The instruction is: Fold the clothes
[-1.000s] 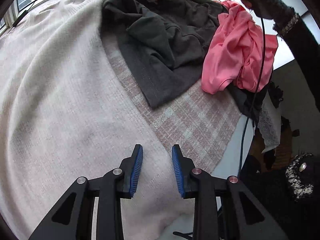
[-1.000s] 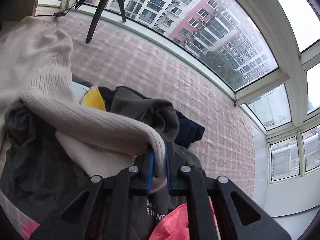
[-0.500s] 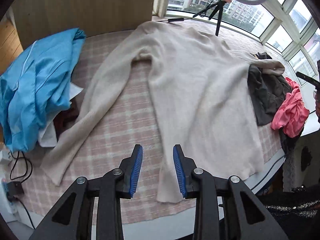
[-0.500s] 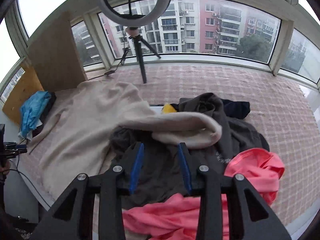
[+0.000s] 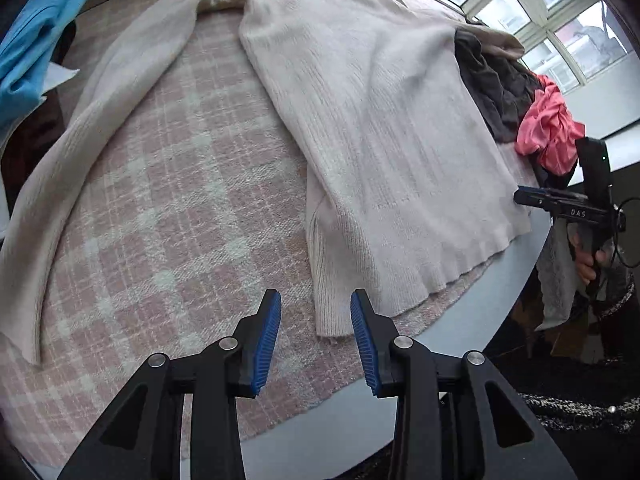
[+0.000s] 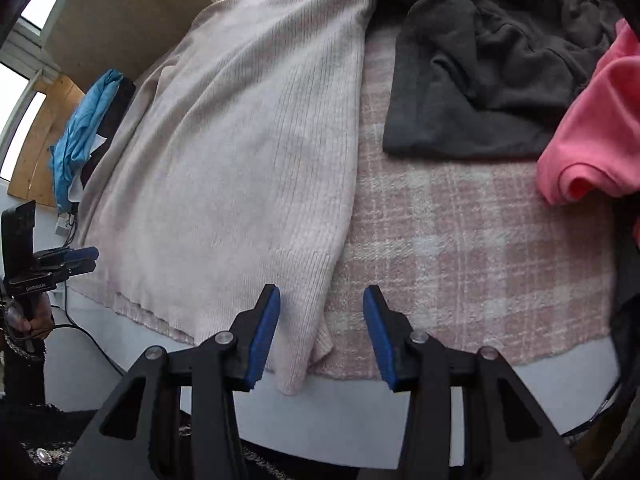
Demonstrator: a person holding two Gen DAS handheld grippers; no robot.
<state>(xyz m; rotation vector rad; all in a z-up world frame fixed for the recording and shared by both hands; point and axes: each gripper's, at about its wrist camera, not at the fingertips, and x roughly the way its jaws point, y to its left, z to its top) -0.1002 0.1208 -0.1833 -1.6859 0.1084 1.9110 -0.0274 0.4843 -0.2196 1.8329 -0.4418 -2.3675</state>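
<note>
A cream knitted sweater lies spread flat on a pink checked cloth, its ribbed hem toward the near edge of the table. The hem's left corner sits just ahead of the left gripper, whose blue pads stand part open after widening, with the corner between them and nothing pressed. One long sleeve trails far off to that gripper's left. The hem's right corner hangs over the table edge between the fingers of the right gripper, which has just been opening too and clasps nothing. Beyond that gripper, to its right, lie a dark grey garment and a coral one; a blue garment lies far left.
</note>
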